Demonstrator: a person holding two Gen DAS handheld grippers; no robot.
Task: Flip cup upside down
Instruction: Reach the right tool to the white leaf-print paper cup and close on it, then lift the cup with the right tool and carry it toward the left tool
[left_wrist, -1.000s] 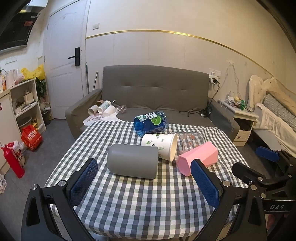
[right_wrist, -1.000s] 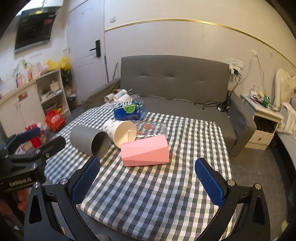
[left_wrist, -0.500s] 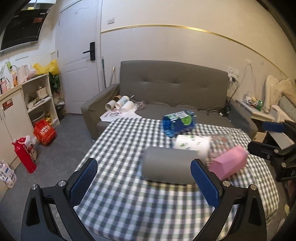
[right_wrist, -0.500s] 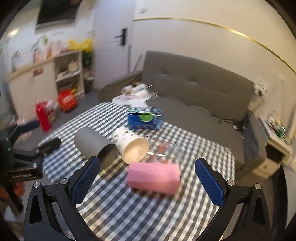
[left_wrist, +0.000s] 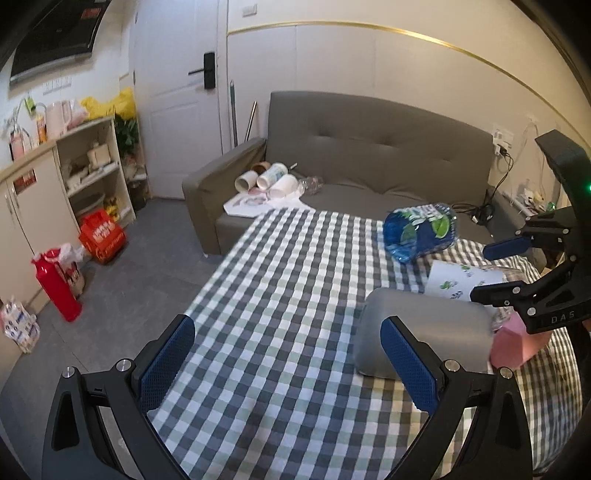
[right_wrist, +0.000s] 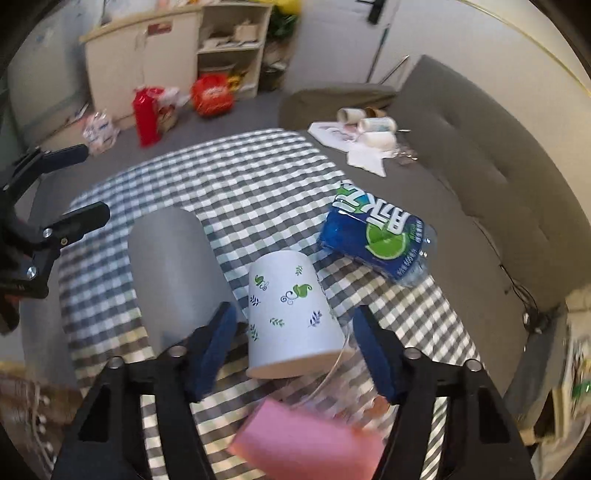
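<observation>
The light, crushable paper cup (right_wrist: 291, 314), straddled by the spread right claw (right_wrist: 291, 347), is best pinched gently mid-wall.

Left view faces sofa (left_wrist: 369, 155) from far; right overlooks shared grey cup (right_wrist: 173, 273) closely.

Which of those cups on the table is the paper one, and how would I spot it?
Look at the checked tablecloth in front of the grey sofa. On it, the paper cup lies on its side between the plain grey cup and the blue bottle, framed by the open right gripper. It alone is white with small green and blue leaf prints.
</observation>
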